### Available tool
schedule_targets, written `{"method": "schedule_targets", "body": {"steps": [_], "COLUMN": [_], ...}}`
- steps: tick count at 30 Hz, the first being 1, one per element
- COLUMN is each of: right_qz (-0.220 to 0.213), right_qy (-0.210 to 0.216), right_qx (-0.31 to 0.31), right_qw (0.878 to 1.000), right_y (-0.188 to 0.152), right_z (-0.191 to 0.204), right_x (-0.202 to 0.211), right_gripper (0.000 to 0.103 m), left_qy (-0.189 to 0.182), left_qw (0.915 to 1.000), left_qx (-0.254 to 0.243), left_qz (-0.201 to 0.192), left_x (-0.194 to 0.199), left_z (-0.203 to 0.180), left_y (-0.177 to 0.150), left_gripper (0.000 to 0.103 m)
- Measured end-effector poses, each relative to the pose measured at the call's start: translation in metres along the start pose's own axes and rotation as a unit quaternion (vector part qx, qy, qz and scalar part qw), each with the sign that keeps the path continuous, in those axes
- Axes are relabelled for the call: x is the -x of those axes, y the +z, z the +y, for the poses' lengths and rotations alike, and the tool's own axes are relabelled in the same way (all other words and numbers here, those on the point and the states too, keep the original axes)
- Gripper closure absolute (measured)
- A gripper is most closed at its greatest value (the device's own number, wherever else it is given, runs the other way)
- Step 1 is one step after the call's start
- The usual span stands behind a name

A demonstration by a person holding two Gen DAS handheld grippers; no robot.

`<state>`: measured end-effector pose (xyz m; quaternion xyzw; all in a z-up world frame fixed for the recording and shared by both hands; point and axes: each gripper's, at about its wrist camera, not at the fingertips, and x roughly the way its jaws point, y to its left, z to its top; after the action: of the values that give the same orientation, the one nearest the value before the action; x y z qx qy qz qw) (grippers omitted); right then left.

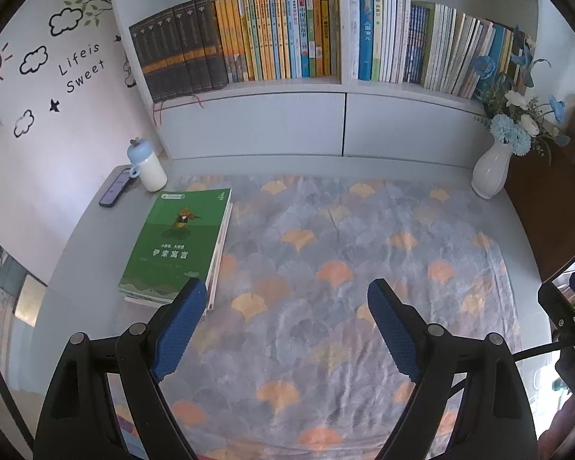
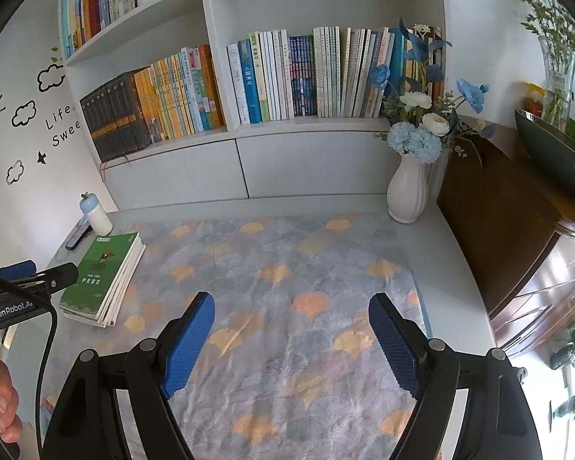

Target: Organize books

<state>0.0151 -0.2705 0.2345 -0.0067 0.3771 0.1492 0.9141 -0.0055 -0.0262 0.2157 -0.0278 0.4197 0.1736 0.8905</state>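
Observation:
A stack of books with a green cover on top [image 1: 178, 243] [image 2: 104, 273] lies flat at the left of the desk, on the edge of the patterned cloth [image 1: 326, 268] [image 2: 287, 287]. My left gripper [image 1: 287, 299] stands open above the cloth, its left finger just in front of the stack's near right corner, nothing between the pads. My right gripper [image 2: 291, 310] hangs open over the middle of the cloth, empty, well right of the stack. The white bookshelf [image 1: 249, 88] [image 2: 226, 134] behind the desk holds rows of upright books.
A white bottle with a blue cap [image 1: 146, 166] [image 2: 96, 216] and a dark phone [image 1: 115, 191] [image 2: 78, 237] lie behind the stack. A white vase of blue flowers [image 1: 490, 170] [image 2: 407, 188] stands at the back right. A brown cabinet [image 2: 517, 237] borders the desk's right side.

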Motion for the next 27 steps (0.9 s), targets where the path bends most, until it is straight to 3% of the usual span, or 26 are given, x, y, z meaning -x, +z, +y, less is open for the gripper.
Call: {"method": "schedule_targets", "body": {"steps": [27], "right_qz": [0.008], "right_qy": [0.012], "right_qx": [0.021], "right_qw": [1.0], "right_y": [-0.004], "right_z": [0.012], "right_x": [-0.006], "right_gripper": [0.022], "left_qy": [0.017], "left_qw": [0.9997], "left_qx": [0.007], "left_qz": [0.018], "left_x": [-0.009], "left_z": [0.007], "left_y": [-0.011], "left_gripper": [0.018]}}
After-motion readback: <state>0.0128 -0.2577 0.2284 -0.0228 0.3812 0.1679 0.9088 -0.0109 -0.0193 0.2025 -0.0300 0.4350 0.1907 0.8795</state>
